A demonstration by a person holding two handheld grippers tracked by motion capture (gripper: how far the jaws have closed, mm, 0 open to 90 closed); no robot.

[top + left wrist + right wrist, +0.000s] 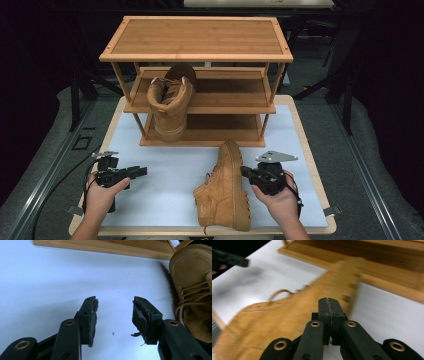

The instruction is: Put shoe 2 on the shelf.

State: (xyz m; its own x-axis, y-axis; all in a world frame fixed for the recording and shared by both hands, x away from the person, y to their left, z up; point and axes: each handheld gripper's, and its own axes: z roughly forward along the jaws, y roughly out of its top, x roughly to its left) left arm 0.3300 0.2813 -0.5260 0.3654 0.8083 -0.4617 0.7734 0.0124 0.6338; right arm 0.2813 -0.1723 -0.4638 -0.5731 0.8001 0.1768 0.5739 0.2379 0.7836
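Right now two tan boots and a wooden shoe rack point(195, 37) sit on the white bench point(165, 172); one boot point(170, 102) already stands on the rack's middle shelf, toe pointing down over the front edge; the other boot point(227, 187) lies on its side near the front of the bench, sole to the right, just right of centre; right claw point(245, 171) is touching that boot's sole side, jaws pressed together with nothing between them, seen closed in the right gripper view point(329, 305); whether it pinches any part of the boot cannot be told, the view is blurred; left claw point(142, 171) hovers low over bare bench at the left, well apart from the boot, jaws apart and empty point(115, 306); step in hand looks like getting hold of the second boot to shelve it beside the first; next move likely calls for the right claw to open and take the boot's collar or heel, left claw coming in to steady it, then lift it upright toward the far rack; risk: the boot tips or slides on the smooth bench.
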